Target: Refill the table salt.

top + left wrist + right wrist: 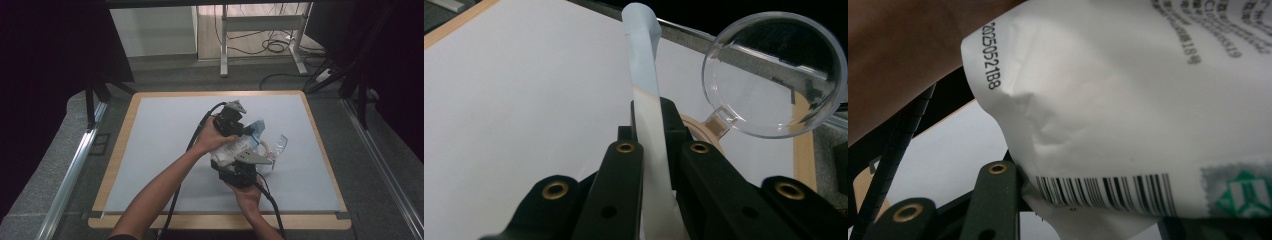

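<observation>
Table [165, 130]: pale blue-grey mat on a wooden board, bare on its left half; all work gathered right of centre.

Left hand [212, 140]: reaching across from lower left, wrapped round its tool, probably to hold one edge of the packet steady while the other side is pulled.

Left gripper [653, 150]: jaws closed on a thin strip [646, 85], pale blue at the top and white lower down; strip standing upright between the fingertips and curling over at its upper end. Likely the peel-off flap of the packet.

Packet [245, 142]: white paper pouch, raised off the table between the two tools, close above the mat. Printed side turned to the right gripper view: date code, barcode, green mark.

Right gripper [1020, 187]: near jaw pressed against the crumpled lower corner of the packet [1108, 110]; far jaw hidden behind the paper. Appears clamped on that corner, paper dented at the contact.

Clear plastic piece [774, 75]: round, dome-like, on a beige tube, free of both tools, lying just right of the packet; seemingly the pouch's contents or part of them.
</observation>
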